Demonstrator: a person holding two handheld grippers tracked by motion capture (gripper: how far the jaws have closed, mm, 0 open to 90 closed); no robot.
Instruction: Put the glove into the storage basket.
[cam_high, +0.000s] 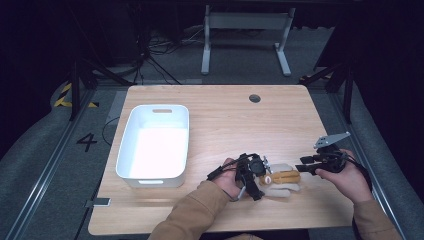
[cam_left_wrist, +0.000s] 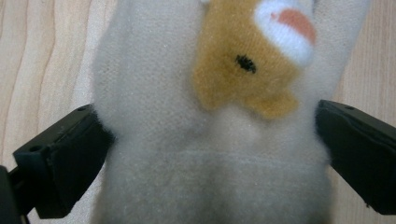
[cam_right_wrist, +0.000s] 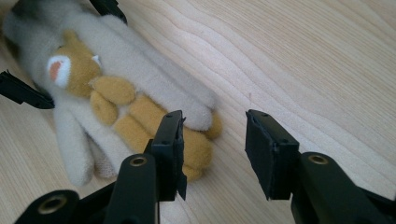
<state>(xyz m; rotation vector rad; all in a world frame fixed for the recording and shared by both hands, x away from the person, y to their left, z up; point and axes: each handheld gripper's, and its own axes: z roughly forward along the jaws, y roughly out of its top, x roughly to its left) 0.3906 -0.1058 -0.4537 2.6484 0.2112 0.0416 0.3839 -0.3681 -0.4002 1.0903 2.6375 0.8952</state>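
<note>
Nearest the person, the left gripper (cam_high: 252, 182) has its jaws set on either flank of a cream glove (cam_left_wrist: 205, 154) with a tan bear sewn on it, and the fleece bulges where the pads press in, so this reads as a grip on the cuff end; the glove lies flat on the wooden table (cam_high: 225, 120), close to the front edge, between the two hands. Just to its right, the right gripper (cam_right_wrist: 212, 140) hangs with its jaws wide apart and nothing between them; one jaw stands in front of the bear's feet at the glove's finger end, apart from the fleece as far as can be told.

Farther back and to the left sits a white tub (cam_high: 131, 150), with nothing in it (a likely place for the glove, though that is a guess).

As a judgement, the work is at its start: one end is caught, the glove is not yet lifted off the wood, and the carry to the tub is all left to do.
</note>
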